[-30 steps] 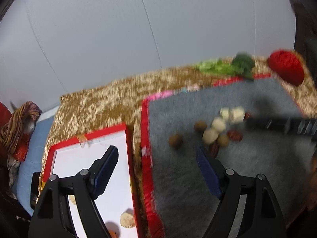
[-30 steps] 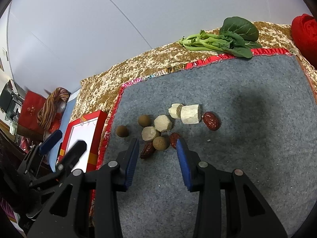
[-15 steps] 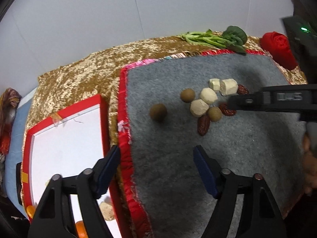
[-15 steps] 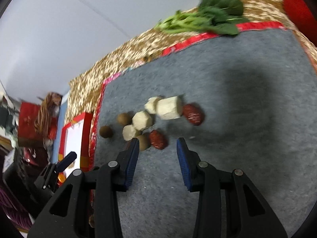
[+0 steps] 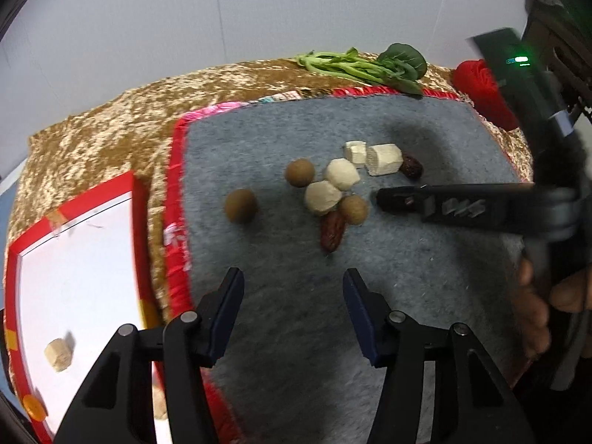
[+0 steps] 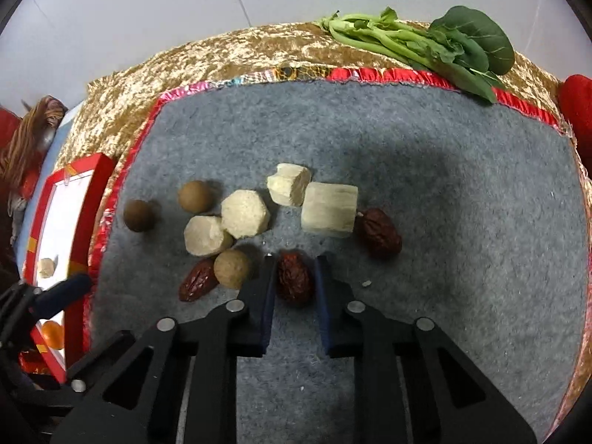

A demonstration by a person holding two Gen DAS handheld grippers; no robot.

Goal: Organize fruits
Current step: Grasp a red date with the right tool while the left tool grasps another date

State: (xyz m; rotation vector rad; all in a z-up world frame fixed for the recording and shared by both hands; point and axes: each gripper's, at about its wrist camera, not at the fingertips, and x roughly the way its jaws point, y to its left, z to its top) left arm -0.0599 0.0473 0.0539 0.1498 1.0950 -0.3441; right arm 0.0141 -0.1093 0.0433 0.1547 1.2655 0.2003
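**Right fingers straddle a red date; left gripper idle and spread**

Hidden or unclear: whether the right pads actually press the date cannot be told. In the left wrist view that date is hidden behind the right gripper's (image 5: 392, 199) finger, seen side-on from the right edge. The red-rimmed tray (image 5: 138, 222) is cut off at the left in both views, and the orange pieces in its near corner are only partly visible.

View differences, left to right: the left wrist view shows a pale chunk (image 5: 58, 349) lying in the tray, left of the left fingers, and the person's hand (image 5: 536, 307) at far right. The right wrist view alone shows the straddled red date (image 6: 294, 277), with a longan (image 6: 233, 268) just outside the left finger and another date (image 6: 198, 281) beyond it.

Pose: the left gripper (image 5: 292, 314) hangs above the grey mat (image 5: 425, 277), fingers wide apart and holding nothing, fruit cluster ahead of its tips. The right gripper (image 6: 294, 270) sits low on the mat, fingers narrowed on either side of the date.
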